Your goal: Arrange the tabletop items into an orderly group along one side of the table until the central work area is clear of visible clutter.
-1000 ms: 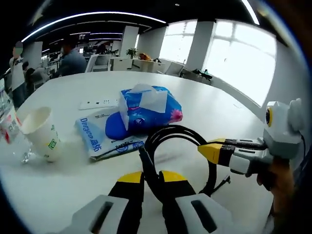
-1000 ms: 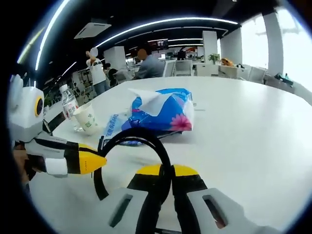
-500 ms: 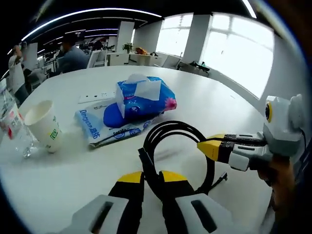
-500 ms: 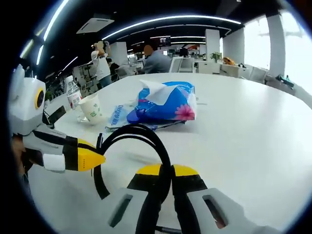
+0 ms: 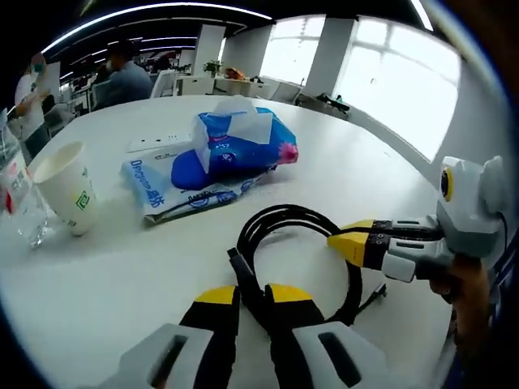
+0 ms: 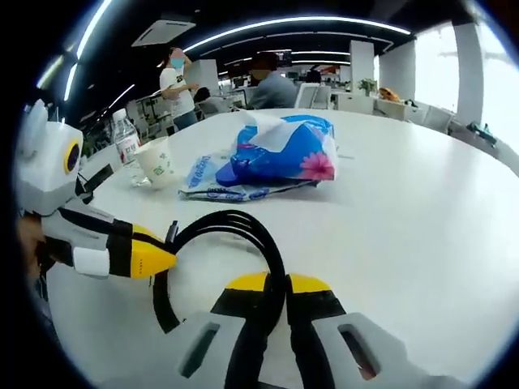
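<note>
A black coiled cable (image 5: 296, 217) is held between both grippers just over the white table (image 5: 122, 284). My left gripper (image 5: 253, 293) is shut on the cable's near end, its yellow tips pressed against the cord. My right gripper (image 5: 345, 241) comes in from the right, shut on the far side of the loop. In the right gripper view my right gripper (image 6: 278, 282) clamps the cable (image 6: 231, 223), and the left gripper (image 6: 158, 261) reaches in from the left. A blue tissue pack (image 5: 239, 146) lies on a flat wipes pack (image 5: 158, 185).
A paper cup (image 5: 63, 188) and a clear water bottle (image 5: 15, 203) stand at the left; a white power strip (image 5: 158, 144) lies behind the packs. In the right gripper view, bare table (image 6: 422, 211) stretches right. People and desks are far behind.
Both grippers keep their hold on the cable. The views have shifted a little toward the table, with the cable carried along; the packs, cup and bottle stay put.
</note>
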Action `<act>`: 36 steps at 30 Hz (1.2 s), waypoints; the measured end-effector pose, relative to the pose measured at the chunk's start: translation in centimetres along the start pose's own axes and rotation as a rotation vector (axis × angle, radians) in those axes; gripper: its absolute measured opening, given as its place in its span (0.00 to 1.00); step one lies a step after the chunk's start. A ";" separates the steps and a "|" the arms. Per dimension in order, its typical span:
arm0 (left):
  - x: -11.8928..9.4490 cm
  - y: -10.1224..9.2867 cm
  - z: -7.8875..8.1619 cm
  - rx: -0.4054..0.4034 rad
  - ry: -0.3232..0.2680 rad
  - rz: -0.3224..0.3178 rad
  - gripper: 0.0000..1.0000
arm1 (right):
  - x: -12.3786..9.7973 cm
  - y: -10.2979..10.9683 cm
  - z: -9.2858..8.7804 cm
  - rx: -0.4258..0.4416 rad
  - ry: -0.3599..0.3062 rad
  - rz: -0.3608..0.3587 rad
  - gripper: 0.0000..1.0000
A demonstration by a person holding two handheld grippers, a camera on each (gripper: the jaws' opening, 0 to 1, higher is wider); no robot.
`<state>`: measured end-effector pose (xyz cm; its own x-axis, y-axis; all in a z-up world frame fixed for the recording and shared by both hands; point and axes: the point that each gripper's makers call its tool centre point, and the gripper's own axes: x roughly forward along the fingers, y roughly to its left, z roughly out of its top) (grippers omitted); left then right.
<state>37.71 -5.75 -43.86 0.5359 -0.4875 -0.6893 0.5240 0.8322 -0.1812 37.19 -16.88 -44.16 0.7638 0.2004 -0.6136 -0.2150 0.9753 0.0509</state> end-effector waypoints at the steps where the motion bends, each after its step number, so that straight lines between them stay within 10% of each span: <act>1: 0.1 0.0 -0.1 0.011 -0.001 0.000 0.11 | 0.0 0.0 -0.2 -0.017 -0.005 0.002 0.06; 13: -0.3 0.4 -0.5 0.082 -0.024 -0.014 0.20 | 0.1 0.2 -1.0 -0.137 -0.024 0.064 0.14; 17: -0.9 0.7 -0.4 0.051 -0.035 -0.021 0.20 | -0.2 0.6 -0.9 -0.108 -0.040 0.088 0.31; 36: -4.3 4.0 3.8 -0.193 -0.229 0.026 0.24 | -2.3 -0.8 1.9 -0.052 -0.114 0.070 0.36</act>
<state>40.02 -1.33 -39.00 0.6940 -0.4944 -0.5234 0.3848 0.8691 -0.3107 36.77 -17.93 -41.26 0.8094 0.2800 -0.5162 -0.2993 0.9530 0.0475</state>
